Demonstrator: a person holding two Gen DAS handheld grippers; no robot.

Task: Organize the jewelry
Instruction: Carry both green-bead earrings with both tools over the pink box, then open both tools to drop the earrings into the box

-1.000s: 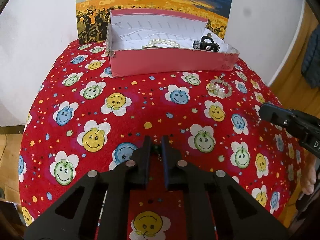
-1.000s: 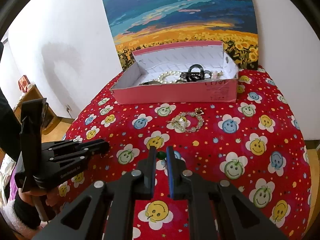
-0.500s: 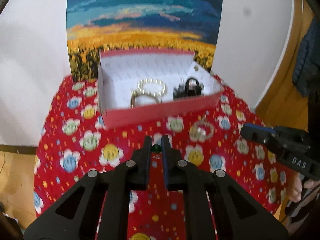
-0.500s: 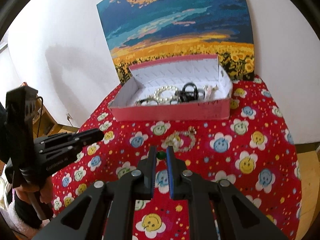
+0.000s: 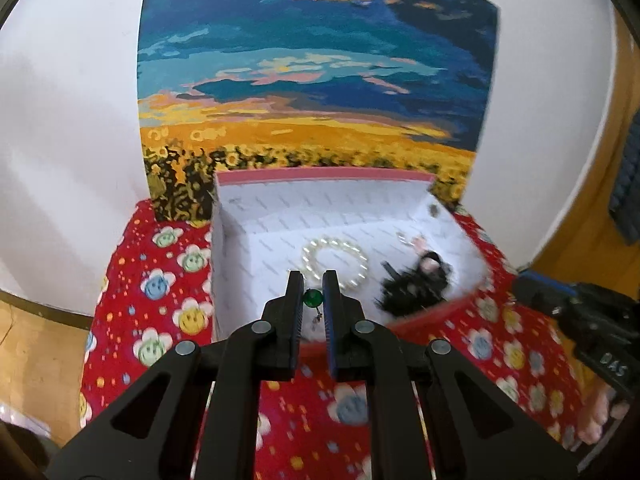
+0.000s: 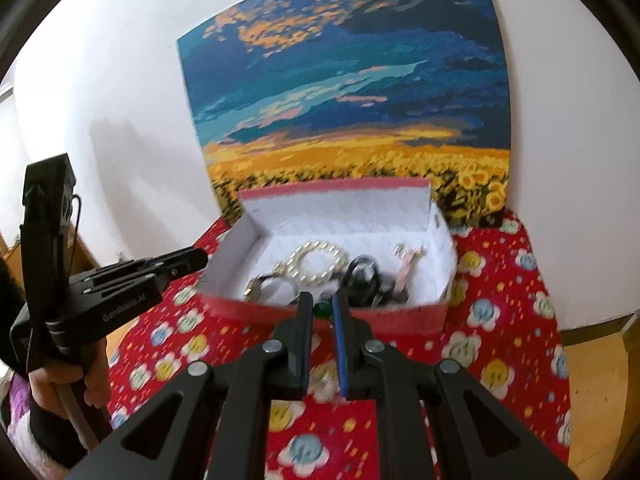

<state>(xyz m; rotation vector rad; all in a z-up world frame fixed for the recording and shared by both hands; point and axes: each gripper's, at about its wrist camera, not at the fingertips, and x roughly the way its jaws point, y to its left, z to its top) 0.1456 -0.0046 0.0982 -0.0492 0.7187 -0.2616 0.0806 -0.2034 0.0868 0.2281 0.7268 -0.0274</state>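
Green earrings [image 5: 313, 298] pinched in each closed hand-held gripper [image 5: 313, 280], over pink box [image 5: 424, 320].

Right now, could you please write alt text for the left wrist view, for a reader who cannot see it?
The left tool holds a small green bead earring above the near edge of an open pink box on a red smiley-flower cloth. A pearl bracelet and a blurred black item lie inside it. Behind hangs a sunflower painting.
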